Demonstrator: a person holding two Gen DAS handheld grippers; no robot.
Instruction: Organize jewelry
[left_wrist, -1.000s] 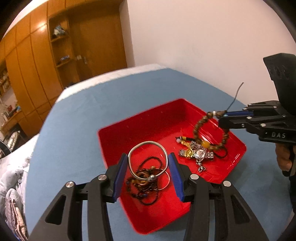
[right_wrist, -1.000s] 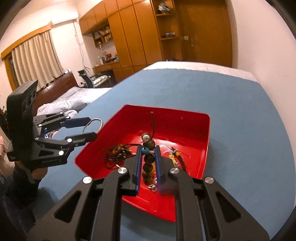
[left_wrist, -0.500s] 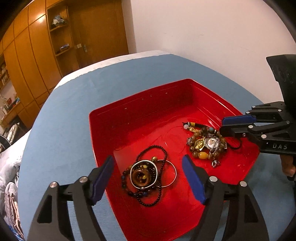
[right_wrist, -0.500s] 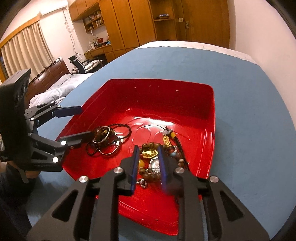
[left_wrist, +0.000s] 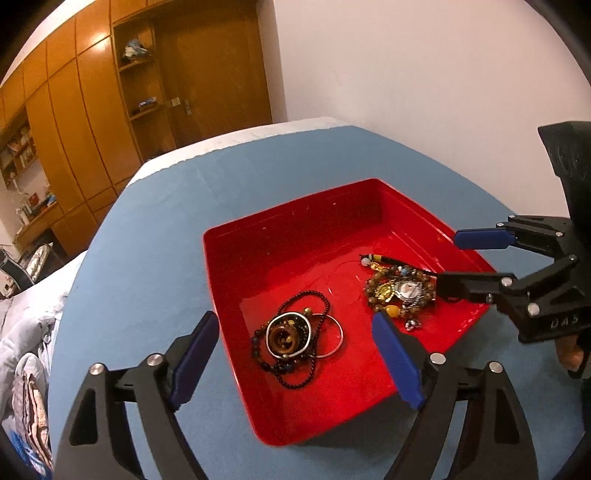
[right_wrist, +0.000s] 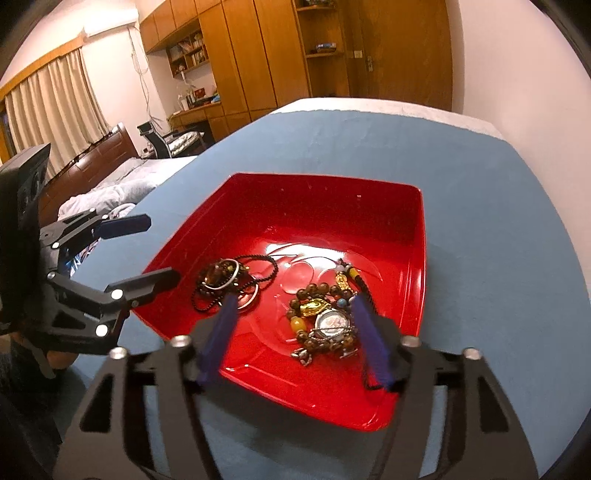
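A red tray (left_wrist: 295, 229) (right_wrist: 406, 229) sits on the blue cloth. In it lie two heaps. One is a black bead chain with silver bangles (left_wrist: 291, 338) (right_wrist: 229, 282). The other is a brown bead bracelet with a watch and gold charm (left_wrist: 400, 291) (right_wrist: 325, 314). My left gripper (left_wrist: 295, 354) is open and empty, just above and short of the bangle heap. My right gripper (right_wrist: 293, 339) is open and empty over the bracelet heap; it also shows in the left wrist view (left_wrist: 454, 262).
The blue cloth (left_wrist: 155, 266) covers a table beside a white wall (left_wrist: 424, 74). Wooden wardrobes and a door (right_wrist: 332, 55) stand behind. A bed with grey bedding (right_wrist: 110, 192) lies to the left, below the table edge.
Both grippers have opened: the left let go of the silver bangle, the right let go of the bead bracelet. Both pieces now lie in the tray, and the grippers have drawn back slightly.
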